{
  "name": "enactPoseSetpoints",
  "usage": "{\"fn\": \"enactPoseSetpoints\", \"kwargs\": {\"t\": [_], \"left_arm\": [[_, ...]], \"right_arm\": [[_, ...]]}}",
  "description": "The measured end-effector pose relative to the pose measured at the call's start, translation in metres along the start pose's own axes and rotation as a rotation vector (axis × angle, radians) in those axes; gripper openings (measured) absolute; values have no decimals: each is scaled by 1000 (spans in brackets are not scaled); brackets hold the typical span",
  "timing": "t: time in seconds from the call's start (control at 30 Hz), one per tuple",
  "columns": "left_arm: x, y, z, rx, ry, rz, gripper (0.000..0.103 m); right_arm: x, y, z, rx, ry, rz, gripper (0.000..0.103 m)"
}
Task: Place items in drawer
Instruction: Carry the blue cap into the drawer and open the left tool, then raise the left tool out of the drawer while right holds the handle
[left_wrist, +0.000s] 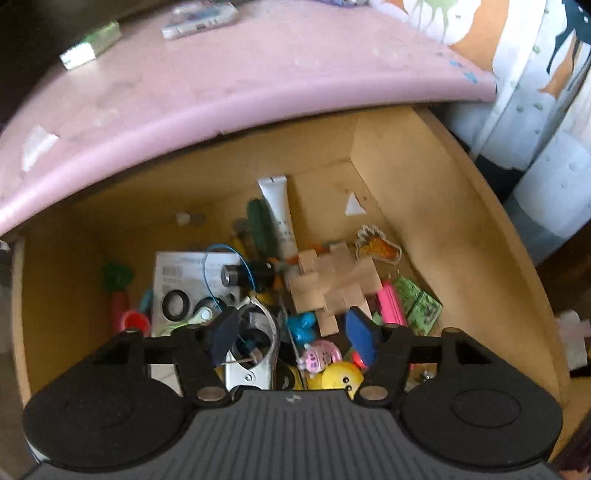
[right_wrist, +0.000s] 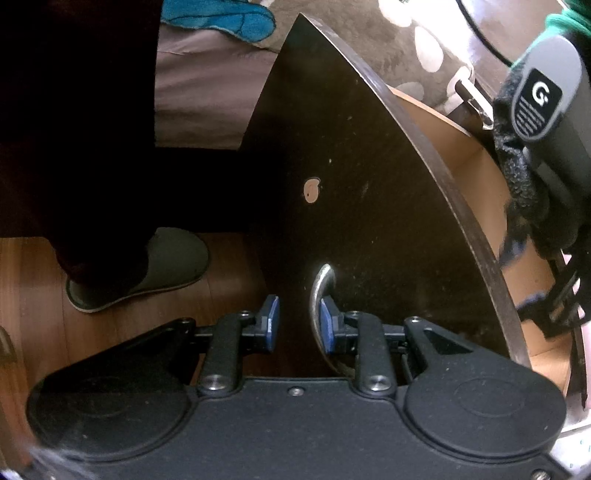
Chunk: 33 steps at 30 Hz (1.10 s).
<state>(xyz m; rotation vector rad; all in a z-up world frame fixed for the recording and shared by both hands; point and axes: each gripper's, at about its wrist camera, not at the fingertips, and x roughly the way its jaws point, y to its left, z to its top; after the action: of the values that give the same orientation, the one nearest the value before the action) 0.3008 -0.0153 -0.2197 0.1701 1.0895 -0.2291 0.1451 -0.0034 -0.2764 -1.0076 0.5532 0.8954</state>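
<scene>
Looks like home, probably bedroom: pink tabletop (left_wrist: 229, 92) over toy-stuffed junk drawer (left_wrist: 461, 236), printed curtain (left_wrist: 524, 74), slipper (right_wrist: 147, 266) on wood floor (right_wrist: 33, 295), bedding (right_wrist: 207, 96) nearby.

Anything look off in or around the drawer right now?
Mostly clutter. The drawer is a loose jumble: wooden puzzle tilted across other items, white tube lying diagonally. The drawer front has a chipped spot showing pale material. The right gripper is open at the metal handle.
</scene>
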Motion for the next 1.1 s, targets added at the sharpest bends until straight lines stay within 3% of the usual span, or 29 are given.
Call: {"fn": "enactPoseSetpoints", "kwargs": {"t": [0.5,1.03,1.1], "left_arm": [[-65,8,-17,-32,-83,32,64],[-130,26,-73,-93,-166,13,64],[-135,27,-78,-80,-169,40,64]], "right_arm": [[4,-3,2,26,23,-7,20],[6,6,10,42,101,-70,21],[7,8,11,43,115,-84,21]]}}
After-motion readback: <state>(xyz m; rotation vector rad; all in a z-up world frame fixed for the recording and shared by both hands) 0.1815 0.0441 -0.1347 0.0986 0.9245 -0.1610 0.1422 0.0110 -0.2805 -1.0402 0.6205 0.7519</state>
